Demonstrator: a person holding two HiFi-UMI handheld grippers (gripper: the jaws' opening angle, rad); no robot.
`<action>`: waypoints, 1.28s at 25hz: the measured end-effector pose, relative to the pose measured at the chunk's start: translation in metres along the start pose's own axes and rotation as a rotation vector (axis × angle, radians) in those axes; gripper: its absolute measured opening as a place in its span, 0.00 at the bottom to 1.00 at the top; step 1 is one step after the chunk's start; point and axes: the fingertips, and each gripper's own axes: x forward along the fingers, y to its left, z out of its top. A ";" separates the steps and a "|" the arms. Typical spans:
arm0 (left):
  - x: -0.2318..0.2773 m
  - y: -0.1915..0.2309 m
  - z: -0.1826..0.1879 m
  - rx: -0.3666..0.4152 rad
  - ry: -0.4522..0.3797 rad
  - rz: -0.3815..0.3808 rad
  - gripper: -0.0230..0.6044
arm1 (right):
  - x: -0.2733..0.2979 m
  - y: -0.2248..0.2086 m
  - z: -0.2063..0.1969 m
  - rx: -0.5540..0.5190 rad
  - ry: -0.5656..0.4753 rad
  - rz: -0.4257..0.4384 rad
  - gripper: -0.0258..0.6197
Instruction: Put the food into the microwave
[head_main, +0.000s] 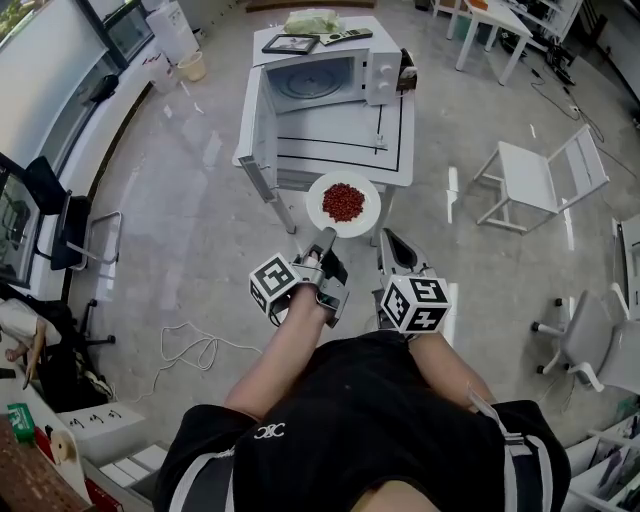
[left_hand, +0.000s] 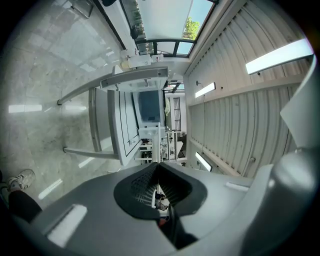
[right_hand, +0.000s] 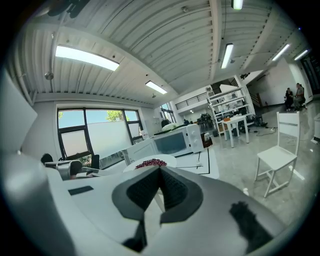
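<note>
Black shorts (head_main: 370, 420) are seen lowest in the head view. Just beyond them the left gripper (head_main: 326, 238) and the right gripper (head_main: 386, 240) are pointed toward the microwave (head_main: 318, 80). Each pair of jaws is closed narrow on the near rim of a white plate (head_main: 366, 188). The food (head_main: 343, 202), a heap of small red pieces, is carried on this plate, which is held in the air just short of the table (head_main: 395, 150) on which the microwave stands.

The carrying step is judged to be in hand. For the next move the plate must be kept level, brought over the table edge and passed into the open microwave. The door (head_main: 262, 128) is swung wide to the microwave's left, so the tighter margin is expected on the left gripper's side. Open floor is found to the microwave's right, with a folding chair (head_main: 545, 178) well apart.
</note>
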 end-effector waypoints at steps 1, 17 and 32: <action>0.011 -0.003 -0.001 -0.001 -0.004 0.000 0.05 | 0.005 -0.008 0.006 -0.001 0.000 0.007 0.05; 0.075 -0.009 -0.021 0.020 -0.086 0.017 0.06 | 0.024 -0.073 0.030 -0.036 0.003 0.097 0.05; 0.096 -0.003 -0.023 0.002 -0.158 0.021 0.06 | 0.027 -0.103 0.024 -0.034 0.036 0.136 0.05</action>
